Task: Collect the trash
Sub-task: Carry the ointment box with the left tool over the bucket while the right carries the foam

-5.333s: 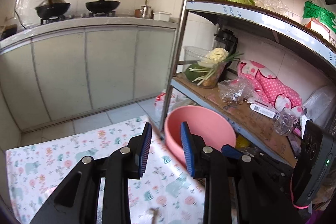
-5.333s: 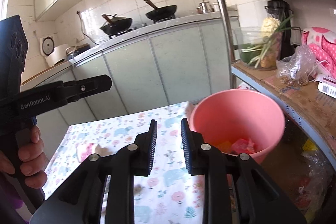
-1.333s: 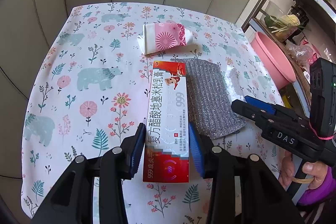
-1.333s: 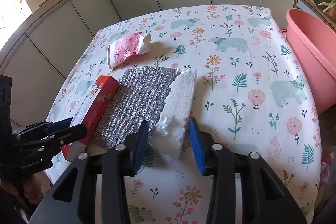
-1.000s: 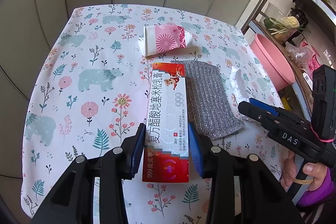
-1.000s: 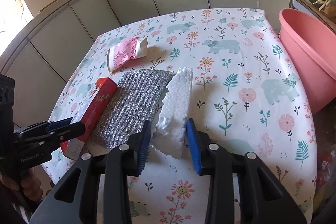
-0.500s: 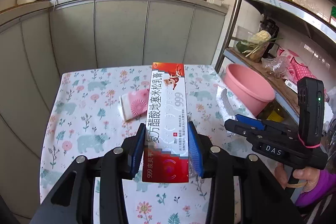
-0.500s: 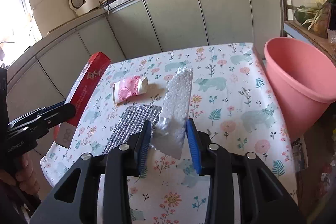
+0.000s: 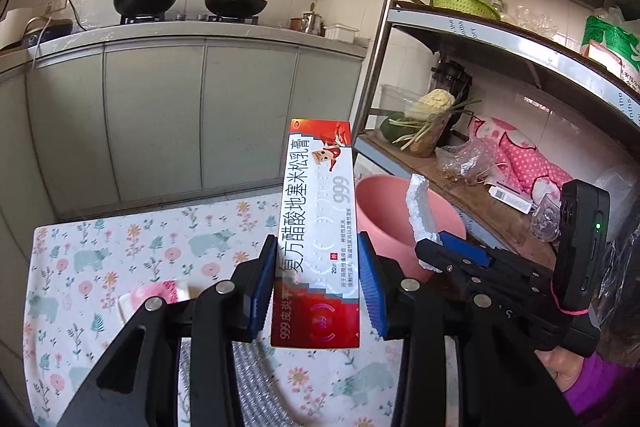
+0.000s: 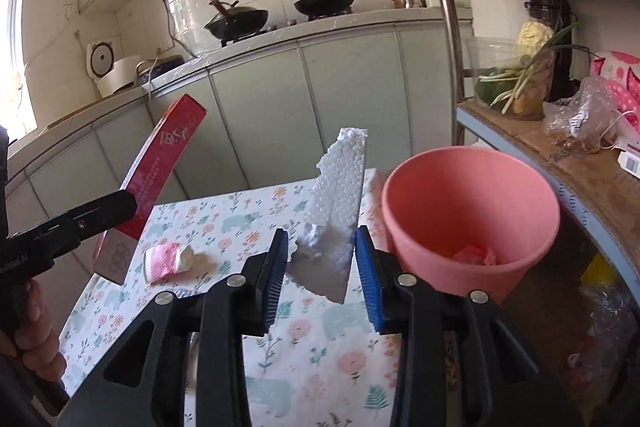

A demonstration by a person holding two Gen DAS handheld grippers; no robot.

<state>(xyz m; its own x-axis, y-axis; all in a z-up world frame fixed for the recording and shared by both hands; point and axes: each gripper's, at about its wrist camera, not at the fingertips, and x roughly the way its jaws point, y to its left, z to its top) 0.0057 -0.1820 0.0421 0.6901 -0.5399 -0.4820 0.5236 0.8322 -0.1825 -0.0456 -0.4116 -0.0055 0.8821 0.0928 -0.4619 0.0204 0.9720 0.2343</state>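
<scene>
My left gripper (image 9: 318, 287) is shut on a red and white medicine box (image 9: 318, 227) and holds it upright above the table; the box also shows in the right wrist view (image 10: 160, 171). My right gripper (image 10: 322, 273) is shut on a white foam piece (image 10: 336, 203), held up just left of the pink bucket (image 10: 472, 223). The foam piece (image 9: 420, 211) and bucket (image 9: 380, 203) also show in the left wrist view. The bucket holds some pink trash (image 10: 476, 255). A crumpled pink cup (image 10: 166, 261) and a silver scouring pad (image 9: 256, 383) lie on the floral table.
The floral tablecloth (image 10: 248, 223) covers the table. A metal shelf rack (image 10: 560, 155) with vegetables and bags stands right of the bucket. Grey kitchen cabinets (image 9: 160, 115) with woks on the stove are behind.
Both grippers have lifted their objects off the table and tilted up, moving towards the pink bucket. The box and foam stay gripped.
</scene>
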